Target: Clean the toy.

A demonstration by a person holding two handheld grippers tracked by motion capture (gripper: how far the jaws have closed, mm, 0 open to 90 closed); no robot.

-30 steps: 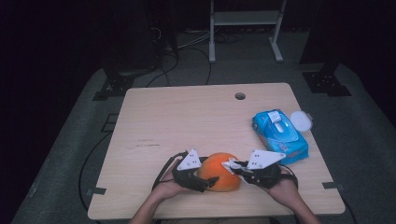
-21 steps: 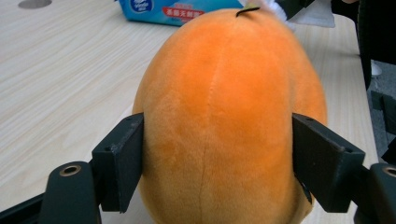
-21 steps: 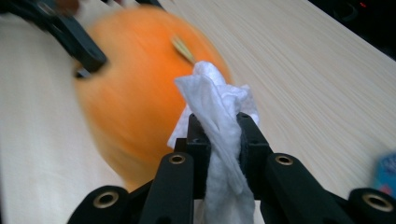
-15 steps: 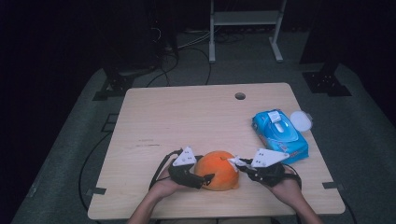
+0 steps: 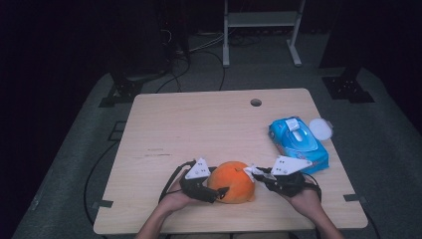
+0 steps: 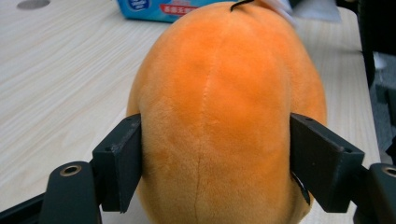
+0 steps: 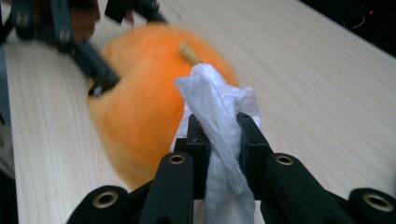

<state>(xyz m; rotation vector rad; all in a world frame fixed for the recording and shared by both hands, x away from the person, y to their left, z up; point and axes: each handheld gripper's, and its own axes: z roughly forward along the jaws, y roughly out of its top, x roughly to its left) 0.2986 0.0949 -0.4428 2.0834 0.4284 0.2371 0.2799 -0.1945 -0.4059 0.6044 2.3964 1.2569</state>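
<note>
The left hand-held gripper (image 6: 215,163) clamps the orange plush fruit (image 6: 229,112) between its jaws on the counter (image 5: 199,124). The right hand-held gripper (image 7: 219,135) pinches a white wipe (image 7: 219,112), pressed against the fruit's opposite side.

The plush toy (image 5: 233,181) is plain orange with a tan stem, and the wipe (image 7: 219,112) against it is white. Both grippers are black with pale grey plates on top. Right of the toy on the light wood-grain table (image 5: 199,124), the wipes pack (image 5: 297,142) is blue with white markings, beside a white lid (image 5: 321,128).
</note>
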